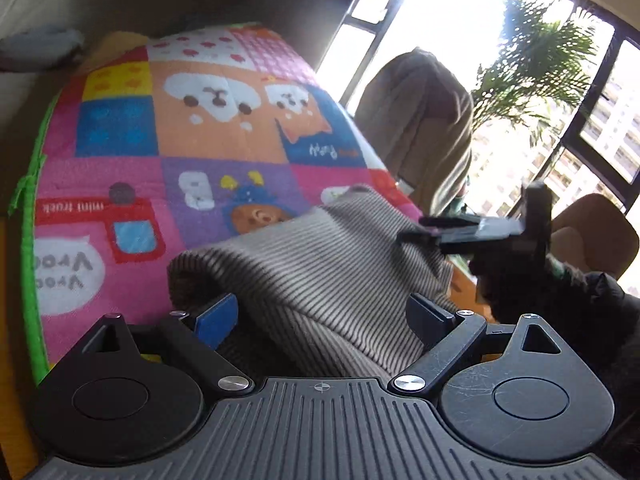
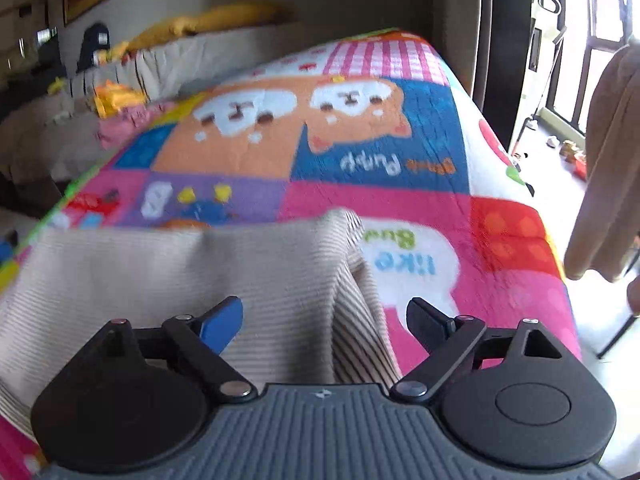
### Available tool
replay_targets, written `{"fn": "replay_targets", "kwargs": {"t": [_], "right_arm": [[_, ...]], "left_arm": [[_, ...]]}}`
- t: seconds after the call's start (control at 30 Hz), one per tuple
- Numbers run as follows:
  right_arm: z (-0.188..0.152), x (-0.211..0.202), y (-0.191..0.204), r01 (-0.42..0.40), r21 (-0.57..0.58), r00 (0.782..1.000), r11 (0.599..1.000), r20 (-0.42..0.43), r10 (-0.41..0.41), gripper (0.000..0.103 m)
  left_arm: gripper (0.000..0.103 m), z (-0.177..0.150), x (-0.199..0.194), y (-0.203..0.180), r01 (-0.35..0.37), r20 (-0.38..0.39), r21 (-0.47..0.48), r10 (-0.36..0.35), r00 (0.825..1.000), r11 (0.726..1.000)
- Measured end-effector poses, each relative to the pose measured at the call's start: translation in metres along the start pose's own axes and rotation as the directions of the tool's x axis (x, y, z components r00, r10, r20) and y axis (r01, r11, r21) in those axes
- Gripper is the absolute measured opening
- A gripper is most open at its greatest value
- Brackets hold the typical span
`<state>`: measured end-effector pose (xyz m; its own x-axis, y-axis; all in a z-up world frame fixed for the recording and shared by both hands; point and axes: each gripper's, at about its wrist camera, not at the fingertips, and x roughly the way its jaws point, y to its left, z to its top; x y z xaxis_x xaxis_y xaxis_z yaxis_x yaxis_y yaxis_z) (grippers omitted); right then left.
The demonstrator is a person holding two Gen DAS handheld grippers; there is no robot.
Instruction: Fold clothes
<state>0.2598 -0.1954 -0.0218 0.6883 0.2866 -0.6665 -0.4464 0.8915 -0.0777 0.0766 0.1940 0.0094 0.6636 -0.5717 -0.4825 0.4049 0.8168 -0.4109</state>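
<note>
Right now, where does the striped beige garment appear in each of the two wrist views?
Left wrist view: striped beige garment fills the lower centre, between the open left gripper fingers.
Right wrist view: garment spreads lower left to centre, before the open right gripper.
Shared landmark: orange puppy patch on the blanket.

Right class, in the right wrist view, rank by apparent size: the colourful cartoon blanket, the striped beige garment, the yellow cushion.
1. Colourful cartoon blanket
2. Striped beige garment, enlarged by nearness to the camera
3. Yellow cushion, far off, so true size unsure
</note>
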Motion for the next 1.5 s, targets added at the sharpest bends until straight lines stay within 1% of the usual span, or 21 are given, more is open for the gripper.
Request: {"fn": "replay_targets", "kwargs": {"t": [0.03, 0.1, 0.13, 0.23, 0.3, 0.37, 0.43, 0.47, 0.53, 0.67, 0.73, 0.8, 0.87, 0.93, 1.03, 1.1, 1.23, 1.27, 1.4, 1.43, 1.5], "right_arm": [[-0.007, -0.002, -0.001, 0.034, -0.019, 0.999, 0.999, 0.002, -0.034, 0.103], [-0.012, -0.008, -0.008, 0.054, 0.011, 0.999, 0.998, -0.004, -0.054, 0.103], [-0.013, -0.012, -0.011, 0.053, 0.04, 0.999, 0.998, -0.005, -0.053, 0.103], [-0.015, -0.027, -0.013, -0.002, 0.117, 1.0, 0.993, 0.015, 0.0, 0.103], [-0.018, -0.038, -0.009, -0.073, 0.112, 0.997, 0.991, 0.026, 0.07, 0.103], [-0.023, -0.05, 0.0, -0.144, 0.037, 0.99, 0.989, 0.017, 0.143, 0.103], [-0.029, -0.055, 0.011, -0.183, -0.079, 0.983, 0.98, -0.034, 0.18, 0.103], [-0.033, -0.053, 0.017, -0.181, -0.142, 0.983, 0.973, -0.069, 0.172, 0.103], [-0.039, -0.046, 0.021, -0.137, -0.213, 0.987, 0.967, -0.114, 0.115, 0.103], [-0.035, -0.029, 0.006, -0.111, -0.139, 0.988, 0.984, -0.119, 0.095, 0.103], [-0.03, -0.025, 0.001, -0.055, -0.134, 0.995, 0.989, -0.096, 0.042, 0.103], [-0.026, -0.018, -0.004, 0.029, -0.135, 0.996, 0.99, -0.075, -0.039, 0.103], [-0.022, -0.014, -0.012, 0.111, -0.115, 0.99, 0.987, -0.069, -0.12, 0.103], [-0.02, -0.015, -0.022, 0.152, -0.078, 0.984, 0.985, -0.076, -0.158, 0.103], [-0.023, -0.029, -0.028, 0.131, -0.031, 0.988, 0.991, -0.074, -0.133, 0.103], [-0.025, -0.042, -0.026, 0.128, -0.03, 0.99, 0.991, -0.058, -0.13, 0.103], [-0.021, -0.069, -0.014, 0.125, -0.041, 0.992, 0.991, 0.012, -0.125, 0.103], [-0.02, -0.073, -0.009, 0.103, -0.039, 0.994, 0.994, 0.024, -0.102, 0.103], [-0.02, -0.076, 0.019, -0.045, -0.022, 0.998, 0.999, 0.052, 0.046, 0.103], [-0.02, -0.077, 0.026, -0.082, -0.018, 0.995, 0.996, 0.059, 0.083, 0.103], [-0.021, -0.079, 0.04, -0.156, -0.011, 0.985, 0.988, 0.074, 0.156, 0.103]], "left_arm": [[0.095, 0.005, -0.006, -0.002, -0.003, 0.039, 0.021, 0.002, 0.999, 1.0], [0.095, 0.017, -0.007, -0.006, -0.023, 0.103, 0.049, 0.018, 0.994, 0.999], [0.096, 0.022, -0.001, -0.005, -0.039, 0.11, 0.054, 0.033, 0.993, 0.998], [0.096, 0.024, 0.036, 0.001, -0.12, 0.05, 0.079, 0.117, 0.992, 0.99], [0.096, 0.019, 0.061, 0.008, -0.189, -0.012, 0.097, 0.191, 0.982, 0.977], [0.096, 0.013, 0.074, 0.018, -0.219, -0.046, 0.102, 0.225, 0.973, 0.97], [0.096, 0.007, 0.081, 0.027, -0.232, -0.07, 0.097, 0.239, 0.968, 0.968], [0.096, 0.005, 0.08, 0.03, -0.219, -0.072, 0.081, 0.225, 0.972, 0.972], [0.096, 0.001, 0.076, 0.033, -0.186, -0.076, 0.055, 0.19, 0.979, 0.981], [0.096, -0.008, 0.07, 0.018, -0.131, -0.096, 0.1, 0.141, 0.985, 0.986], [0.096, -0.015, 0.066, 0.009, -0.099, -0.112, 0.1, 0.111, 0.988, 0.99], [0.096, -0.021, 0.062, -0.001, -0.064, -0.127, 0.09, 0.075, 0.989, 0.994], [0.096, -0.029, 0.057, -0.012, -0.014, -0.141, 0.071, 0.024, 0.99, 0.997], [0.096, -0.038, 0.052, -0.026, 0.036, -0.158, 0.08, -0.023, 0.987, 0.996], [0.097, -0.051, 0.044, -0.045, 0.103, -0.187, 0.119, -0.079, 0.979, 0.988], [0.097, -0.054, 0.036, -0.053, 0.11, -0.188, 0.148, -0.081, 0.979, 0.983], [0.097, -0.037, 0.013, -0.05, 0.095, -0.098, 0.137, -0.081, 0.992, 0.986], [0.097, -0.031, 0.007, -0.048, 0.091, -0.066, 0.12, -0.084, 0.994, 0.989], [0.099, -0.015, 0.004, -0.046, -0.011, 0.031, 0.069, 0.009, 0.999, 0.998], [0.099, -0.013, 0.008, -0.046, -0.043, 0.036, 0.062, 0.04, 0.999, 0.997], [0.099, -0.019, 0.029, -0.049, -0.108, -0.026, 0.083, 0.111, 0.993, 0.991]]}}
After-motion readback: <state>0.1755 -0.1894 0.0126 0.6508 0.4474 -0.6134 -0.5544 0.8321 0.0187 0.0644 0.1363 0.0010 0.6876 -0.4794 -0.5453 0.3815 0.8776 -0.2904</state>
